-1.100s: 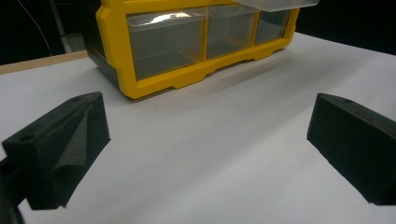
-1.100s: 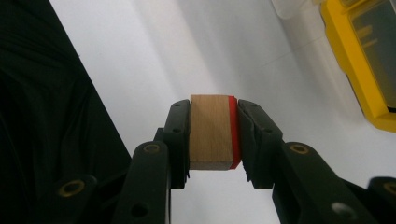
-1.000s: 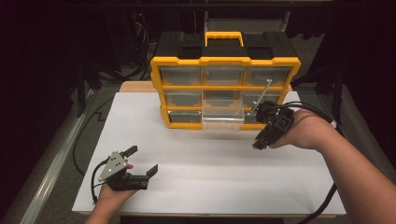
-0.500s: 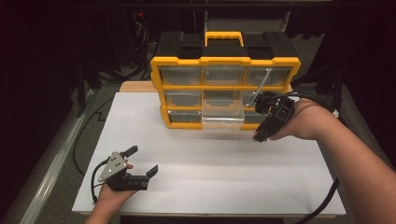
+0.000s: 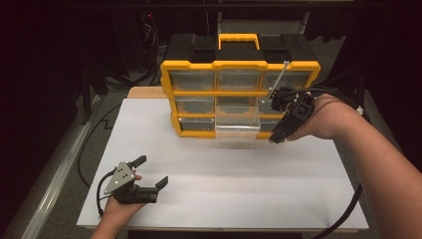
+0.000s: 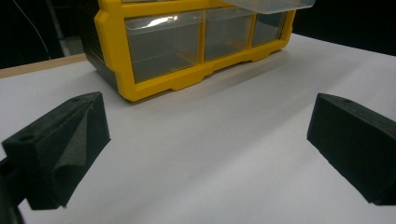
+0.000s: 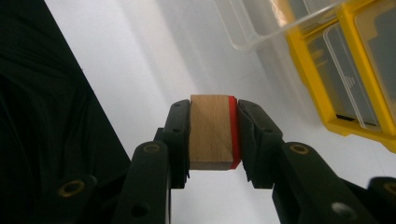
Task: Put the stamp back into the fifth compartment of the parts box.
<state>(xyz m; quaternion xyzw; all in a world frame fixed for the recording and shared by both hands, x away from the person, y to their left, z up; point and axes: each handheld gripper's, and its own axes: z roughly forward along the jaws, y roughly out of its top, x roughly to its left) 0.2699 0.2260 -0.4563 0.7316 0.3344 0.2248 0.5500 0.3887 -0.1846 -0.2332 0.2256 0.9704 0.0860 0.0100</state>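
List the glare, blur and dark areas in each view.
High view: surroundings black, white table evenly lit. Left gripper view: glare streak on a clear drawer, near jaws soft. Right gripper view: wooden block sharp, organizer blurred, table washed out.

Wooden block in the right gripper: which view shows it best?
Right gripper view. The wooden block, red along one side, sits close up, clamped between the right gripper pads. In the high view the gripper hides it; the left gripper view looks at the organizer instead.

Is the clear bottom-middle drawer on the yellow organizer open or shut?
Open. The clear drawer juts out over the white table from the organizer.
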